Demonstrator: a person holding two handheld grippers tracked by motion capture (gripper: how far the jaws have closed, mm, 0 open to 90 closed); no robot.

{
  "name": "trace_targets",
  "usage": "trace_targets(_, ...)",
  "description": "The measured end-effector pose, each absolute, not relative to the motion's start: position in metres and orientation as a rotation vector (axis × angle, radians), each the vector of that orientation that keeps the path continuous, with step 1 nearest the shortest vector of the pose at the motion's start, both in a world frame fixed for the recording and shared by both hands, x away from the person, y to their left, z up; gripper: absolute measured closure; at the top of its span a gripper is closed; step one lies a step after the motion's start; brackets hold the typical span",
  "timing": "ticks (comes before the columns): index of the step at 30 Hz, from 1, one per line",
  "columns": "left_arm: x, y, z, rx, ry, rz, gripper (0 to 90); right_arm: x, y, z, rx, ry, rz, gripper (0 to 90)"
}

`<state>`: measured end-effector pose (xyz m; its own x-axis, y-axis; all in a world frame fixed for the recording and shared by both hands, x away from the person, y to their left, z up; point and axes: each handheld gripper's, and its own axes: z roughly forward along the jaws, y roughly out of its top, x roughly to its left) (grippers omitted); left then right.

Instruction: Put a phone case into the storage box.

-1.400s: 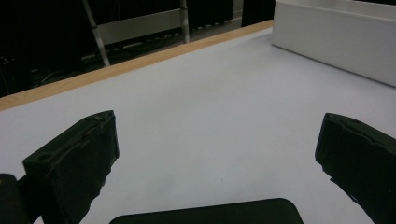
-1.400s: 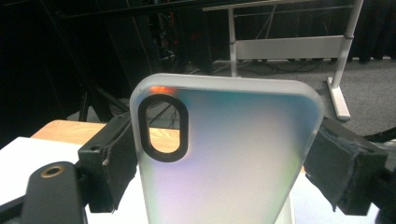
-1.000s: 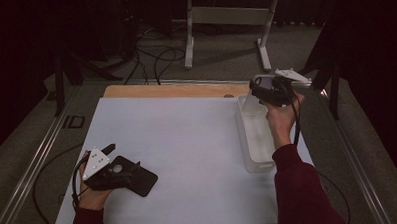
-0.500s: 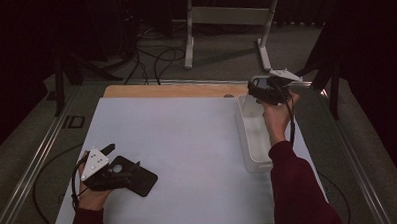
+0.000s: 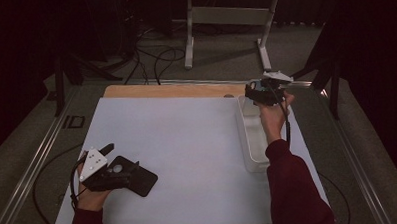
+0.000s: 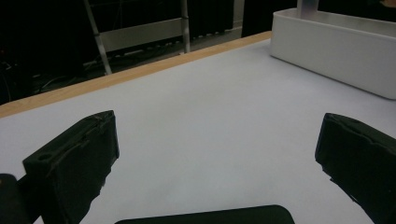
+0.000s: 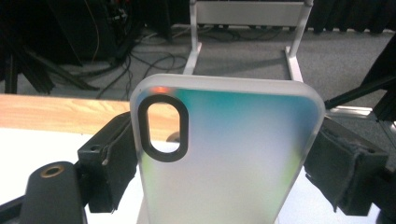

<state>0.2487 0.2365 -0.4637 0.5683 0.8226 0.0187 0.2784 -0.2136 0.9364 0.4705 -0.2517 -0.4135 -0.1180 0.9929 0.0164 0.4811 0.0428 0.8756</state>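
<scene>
Right tongs [image 7: 224,163] squeeze a phone case [image 7: 224,154] by its sides, above the white bin [image 5: 252,140]. Left tongs [image 6: 219,158] are wide open, resting on the worktop [image 5: 187,137] over a black phone [image 5: 136,176].

The right claw [image 7: 219,172] grips a frosted, teal-tinted phone case [image 7: 229,158] upright by its side edges, its oval camera cutout at upper left; the worktop's [image 7: 42,149] wooden far edge lies behind.

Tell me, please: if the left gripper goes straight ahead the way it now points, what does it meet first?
Probably the white bin. The left gripper has open jaws and looks along the bare white table. The bin stands ahead, somewhat to the right, so depending on the exact line it might pass beside it toward the wooden edge.
</scene>
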Motion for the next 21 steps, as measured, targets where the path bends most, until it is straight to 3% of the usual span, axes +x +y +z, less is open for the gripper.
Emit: trace_targets(21,0.247,0.238,-0.46,1.736,0.902,0.649,0.0,0.482,-0.244,-0.436,1.55,1.743,0.907,16.4)
